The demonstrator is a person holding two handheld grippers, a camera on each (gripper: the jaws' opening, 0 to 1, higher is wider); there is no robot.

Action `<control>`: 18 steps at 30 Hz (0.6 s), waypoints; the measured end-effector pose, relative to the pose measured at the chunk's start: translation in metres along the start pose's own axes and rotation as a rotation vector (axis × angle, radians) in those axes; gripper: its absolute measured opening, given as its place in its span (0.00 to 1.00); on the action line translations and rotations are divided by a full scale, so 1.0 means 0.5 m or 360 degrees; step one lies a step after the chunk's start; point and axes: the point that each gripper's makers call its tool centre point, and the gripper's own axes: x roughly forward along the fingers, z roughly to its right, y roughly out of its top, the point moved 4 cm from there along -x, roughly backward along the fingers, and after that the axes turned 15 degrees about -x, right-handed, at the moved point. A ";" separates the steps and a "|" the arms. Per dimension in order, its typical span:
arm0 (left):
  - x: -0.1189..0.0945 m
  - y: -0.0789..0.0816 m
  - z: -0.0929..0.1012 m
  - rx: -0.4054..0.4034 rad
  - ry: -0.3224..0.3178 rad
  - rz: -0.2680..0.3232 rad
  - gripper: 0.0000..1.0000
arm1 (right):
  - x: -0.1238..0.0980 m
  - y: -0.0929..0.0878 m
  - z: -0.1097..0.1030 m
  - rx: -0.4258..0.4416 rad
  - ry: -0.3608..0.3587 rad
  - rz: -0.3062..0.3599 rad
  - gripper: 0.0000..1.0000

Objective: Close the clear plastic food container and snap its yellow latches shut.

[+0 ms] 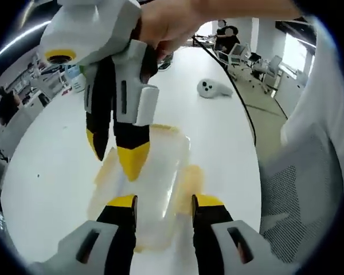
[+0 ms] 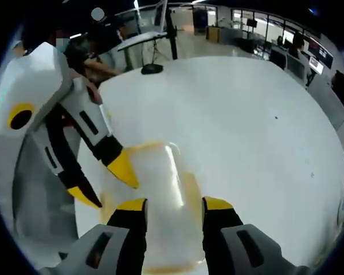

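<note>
Clear container with yellow latches, white table, yellow-tipped black fingers

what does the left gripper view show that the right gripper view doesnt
Left gripper view alone: a white controller lying on the table, a black cable running along it, and a mesh chair beside the table edge. Right gripper view alone: a black stand base at the table's far end. Both: the clear container with yellow latches between an open tool's jaws, with the other tool reaching in over it.
</note>
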 end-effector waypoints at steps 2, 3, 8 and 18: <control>0.002 0.001 -0.002 0.0017 0.0009 -0.0004 0.38 | 0.004 -0.004 0.000 0.0014 0.0022 -0.0001 0.37; 0.002 0.002 -0.003 0.0042 0.0023 -0.0006 0.38 | 0.005 -0.002 0.004 0.0025 0.0018 0.0006 0.37; 0.005 -0.002 -0.002 0.0193 0.0089 -0.0036 0.37 | 0.009 0.001 0.005 0.0049 0.0063 0.0029 0.37; 0.013 -0.003 0.002 0.0276 0.0179 -0.0074 0.36 | 0.014 0.002 0.008 -0.0011 0.0157 0.0024 0.37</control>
